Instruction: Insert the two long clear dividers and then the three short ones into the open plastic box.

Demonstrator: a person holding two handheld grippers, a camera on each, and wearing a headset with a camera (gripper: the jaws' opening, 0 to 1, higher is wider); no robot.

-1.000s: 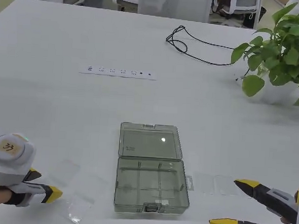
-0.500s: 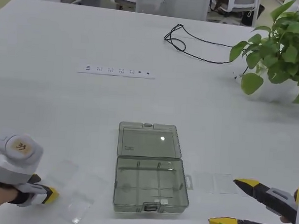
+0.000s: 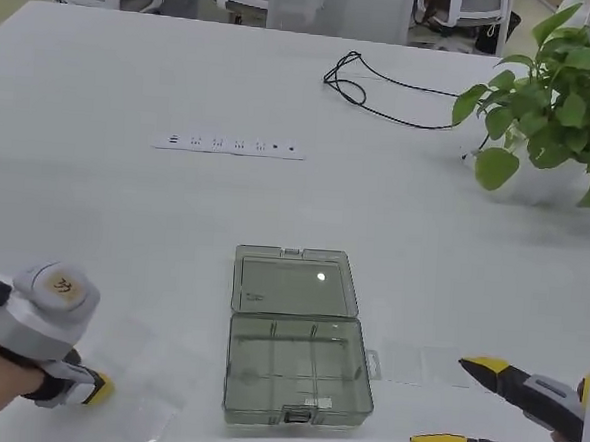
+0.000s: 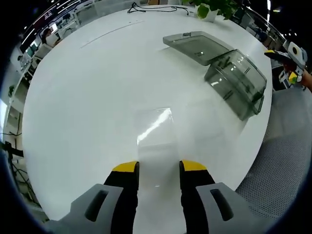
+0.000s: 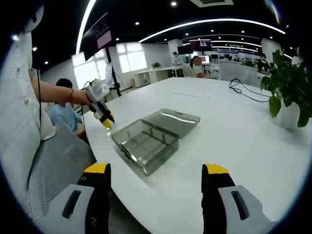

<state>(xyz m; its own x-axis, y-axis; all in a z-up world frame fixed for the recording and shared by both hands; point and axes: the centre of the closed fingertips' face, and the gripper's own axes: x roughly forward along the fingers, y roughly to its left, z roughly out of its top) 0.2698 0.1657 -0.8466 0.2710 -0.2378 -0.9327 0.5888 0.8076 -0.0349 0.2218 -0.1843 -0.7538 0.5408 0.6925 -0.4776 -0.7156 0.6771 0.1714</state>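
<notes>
Left gripper (image 4: 157,169) has crept closer to the clear divider (image 4: 155,124) lying flat left of the open box (image 3: 297,410), jaws slightly apart and empty, right gripper (image 3: 446,405) parked wide open, empty, so first pick looks imminent.

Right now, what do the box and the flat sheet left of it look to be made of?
The box looks like smoky see-through hard plastic, glossy: inner ribs show through its walls and light glints on the lid. The sheet seems thin clear plastic, perhaps acrylic: the white table shows through, with only edges and a glare streak.
</notes>
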